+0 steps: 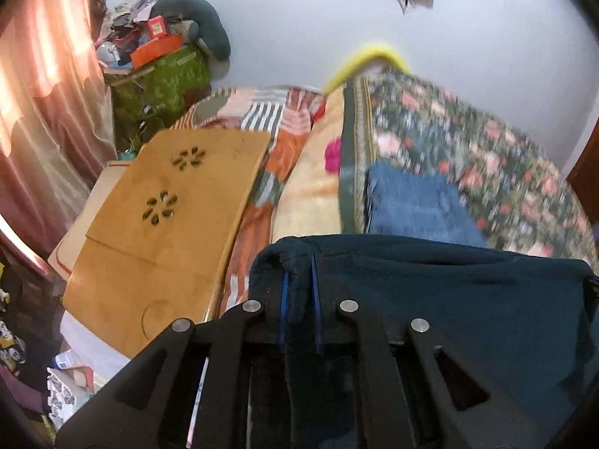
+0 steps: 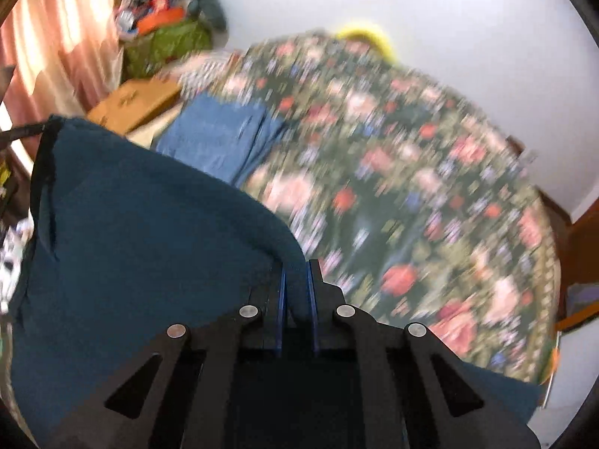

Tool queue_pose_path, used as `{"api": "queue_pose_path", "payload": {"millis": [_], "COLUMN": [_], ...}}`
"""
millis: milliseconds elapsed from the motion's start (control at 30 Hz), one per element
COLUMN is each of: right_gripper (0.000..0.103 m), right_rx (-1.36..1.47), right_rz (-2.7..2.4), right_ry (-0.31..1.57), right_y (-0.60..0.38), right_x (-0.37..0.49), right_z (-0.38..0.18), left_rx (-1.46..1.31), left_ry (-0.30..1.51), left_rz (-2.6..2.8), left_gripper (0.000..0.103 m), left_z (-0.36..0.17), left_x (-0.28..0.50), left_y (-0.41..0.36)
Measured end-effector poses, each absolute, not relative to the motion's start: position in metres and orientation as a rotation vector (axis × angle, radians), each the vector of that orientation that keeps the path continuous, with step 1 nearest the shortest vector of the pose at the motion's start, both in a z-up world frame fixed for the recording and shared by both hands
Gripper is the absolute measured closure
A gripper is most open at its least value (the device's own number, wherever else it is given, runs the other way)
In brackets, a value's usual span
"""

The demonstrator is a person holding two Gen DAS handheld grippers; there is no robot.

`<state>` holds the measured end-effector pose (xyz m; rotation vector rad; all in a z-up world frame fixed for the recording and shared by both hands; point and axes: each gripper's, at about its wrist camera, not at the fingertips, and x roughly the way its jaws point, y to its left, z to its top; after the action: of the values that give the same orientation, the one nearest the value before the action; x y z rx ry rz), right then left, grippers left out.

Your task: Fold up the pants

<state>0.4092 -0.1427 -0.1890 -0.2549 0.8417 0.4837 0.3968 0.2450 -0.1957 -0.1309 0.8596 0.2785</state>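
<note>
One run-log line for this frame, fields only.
left tool: shut on dark teal pants | right tool: shut on dark teal pants | pants: lifted above floral bedspread | folded jeans: on bedspread

Open floral bedspread (image 2: 430, 187) lies ahead — folded jeans (image 1: 415, 202) and wooden lap table (image 1: 168, 217) crowd the left.

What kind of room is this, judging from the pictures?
Most likely a bedroom: a bed under a flowered bedspread, a curtain at the side, and a pile of clutter in the corner.
</note>
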Motion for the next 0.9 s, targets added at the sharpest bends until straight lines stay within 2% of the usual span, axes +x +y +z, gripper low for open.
{"api": "queue_pose_path", "payload": {"millis": [233,500,733,900], "right_gripper": [0.094,0.094,0.094,0.094], "right_rx": [-0.117,-0.142,-0.156,-0.173], "right_rz": [0.478,0.586,0.623,0.643], "right_ry": [0.770,0.831,0.834,0.852], "right_y": [-0.141,-0.155,-0.155,-0.159], "right_x": [0.413,0.338,0.271,0.230], "right_z": [-0.144,-0.159,-0.168,-0.178], "left_rx": [-0.110,-0.112,0.102,0.130], "left_ry": [0.818,0.865,0.823,0.841], "left_rz": [0.338,0.275,0.314,0.307], "left_gripper": [0.093,0.093,0.092,0.092], "left_z": [-0.176,-0.184,-0.183,-0.197], "left_x": [0.406,0.356,0.287,0.242], "left_y": [0.237,0.238,0.209,0.201]}}
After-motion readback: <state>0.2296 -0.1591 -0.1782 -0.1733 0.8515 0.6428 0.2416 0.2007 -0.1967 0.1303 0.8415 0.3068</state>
